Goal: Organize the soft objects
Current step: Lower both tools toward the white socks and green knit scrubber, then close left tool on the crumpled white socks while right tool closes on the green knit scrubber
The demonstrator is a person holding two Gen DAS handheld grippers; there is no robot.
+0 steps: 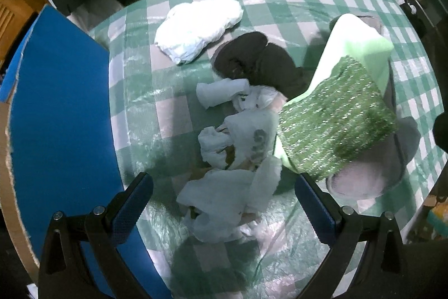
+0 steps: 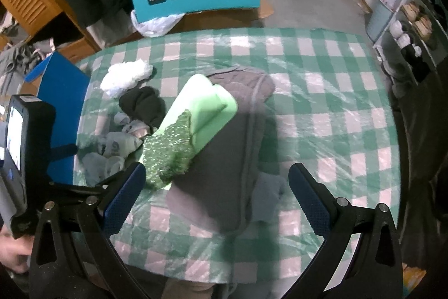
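Left wrist view: hovering over the checked tablecloth (image 1: 134, 91) with the left gripper (image 1: 224, 195) spread wide and gripping nothing. Lying between the two blue fingers (image 1: 131, 203), and reaching up and away from them, a string of crumpled white tissues (image 1: 238, 147), long axis running from the near gap toward the far middle of the table. Sitting past the tissues, a dark brown fabric lump (image 1: 257, 60), and farther still a white crumpled bag (image 1: 196, 27), stretching from near left to far right. Leaning to the right of the tissues, just beyond the right finger, a light green foam sponge (image 1: 361, 46) with a glittery green scouring cloth (image 1: 336, 119) draped over its near end; long axis running from near left to far right, resting on a grey cushion (image 1: 372, 173). Standing at the left table edge, a blue board (image 1: 61, 108).

Right wrist view: holding the right gripper (image 2: 217, 192) fully open and empty above the same tablecloth (image 2: 322, 102). Lying in the gap between the fingers, the grey cushion (image 2: 229, 181), long axis pointing away and slightly right. Resting on it, the sponge (image 2: 207, 105) and scouring cloth (image 2: 170, 156), tilting from near left to far right, the cloth's near end just beside the left finger. Showing left of them, the tissues (image 2: 112, 150), brown lump (image 2: 142, 102) and white bag (image 2: 126, 74).
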